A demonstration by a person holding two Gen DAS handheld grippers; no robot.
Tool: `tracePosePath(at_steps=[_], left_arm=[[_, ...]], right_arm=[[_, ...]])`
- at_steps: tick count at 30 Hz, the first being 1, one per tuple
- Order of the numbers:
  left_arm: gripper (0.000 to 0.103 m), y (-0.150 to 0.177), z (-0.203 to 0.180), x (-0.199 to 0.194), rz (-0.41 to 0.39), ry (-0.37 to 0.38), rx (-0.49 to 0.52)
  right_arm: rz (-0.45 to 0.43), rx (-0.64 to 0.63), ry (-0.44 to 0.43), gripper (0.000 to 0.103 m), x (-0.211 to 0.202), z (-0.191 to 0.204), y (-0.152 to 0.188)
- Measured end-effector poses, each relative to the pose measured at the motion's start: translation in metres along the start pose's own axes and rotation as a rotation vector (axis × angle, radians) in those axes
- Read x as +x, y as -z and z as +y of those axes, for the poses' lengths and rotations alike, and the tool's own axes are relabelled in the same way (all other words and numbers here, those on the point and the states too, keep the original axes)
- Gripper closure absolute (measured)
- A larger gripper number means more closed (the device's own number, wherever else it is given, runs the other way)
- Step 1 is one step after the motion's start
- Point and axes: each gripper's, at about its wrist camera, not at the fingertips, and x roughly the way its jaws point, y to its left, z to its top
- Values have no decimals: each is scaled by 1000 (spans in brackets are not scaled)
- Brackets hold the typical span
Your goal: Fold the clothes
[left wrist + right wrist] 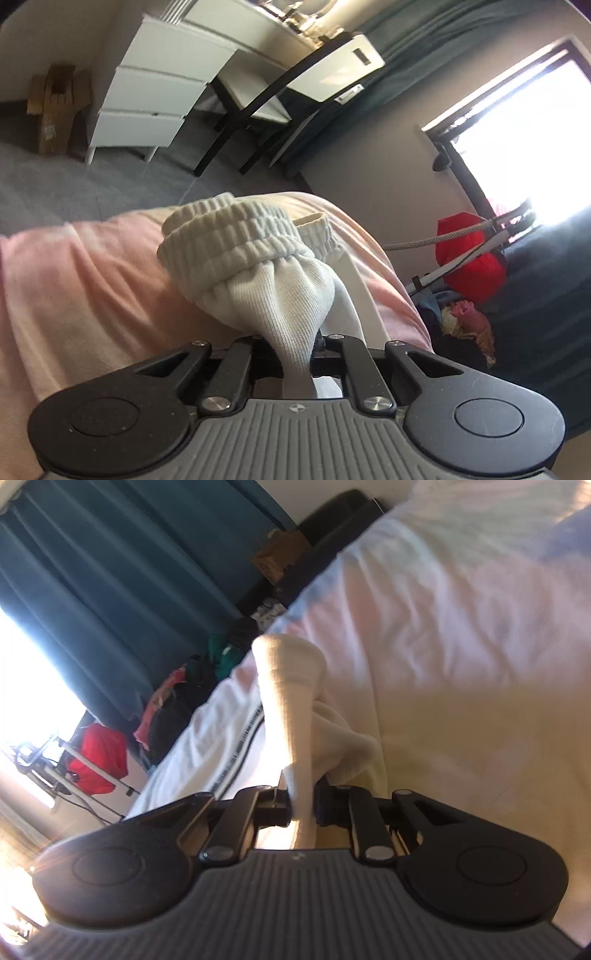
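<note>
My left gripper (291,341) is shut on a white ribbed sock (240,254). Its bunched cuff end sticks out ahead of the fingers, over a pink bed sheet (92,280). A second white piece (317,229) lies just behind it. In the right wrist view my right gripper (301,799) is shut on a white sock (291,686) that stands up from the jaws, its rounded end uppermost. More white fabric (351,746) is bunched to the right of it, over the pale bedding (461,646).
A white drawer unit (147,96) and a black-framed desk (266,92) stand on grey carpet beyond the bed. A red bag (469,258) and a heap of clothes (461,325) lie by the bright window. Teal curtains (110,572) and a striped white garment (236,746) show on the right side.
</note>
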Motion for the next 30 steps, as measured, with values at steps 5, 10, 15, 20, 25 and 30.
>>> tracePosePath(at_steps=[5, 10, 15, 20, 25, 30], left_arm=[[94, 0, -7, -52, -16, 14, 73], [94, -1, 29, -118, 29, 11, 70], [93, 2, 80, -175, 82, -38, 117], [88, 29, 118, -172, 100, -124, 260], [73, 54, 131, -165, 63, -136, 330], [23, 67, 116, -184, 49, -164, 450]], right_arm=[[6, 14, -36, 90, -47, -2, -12], [32, 58, -52, 90, -116, -33, -5], [77, 118, -60, 90, -183, -79, 12], [102, 227, -80, 89, -205, -123, 42], [101, 352, -97, 75, -208, -160, 74], [89, 391, -137, 70, -205, -168, 80]])
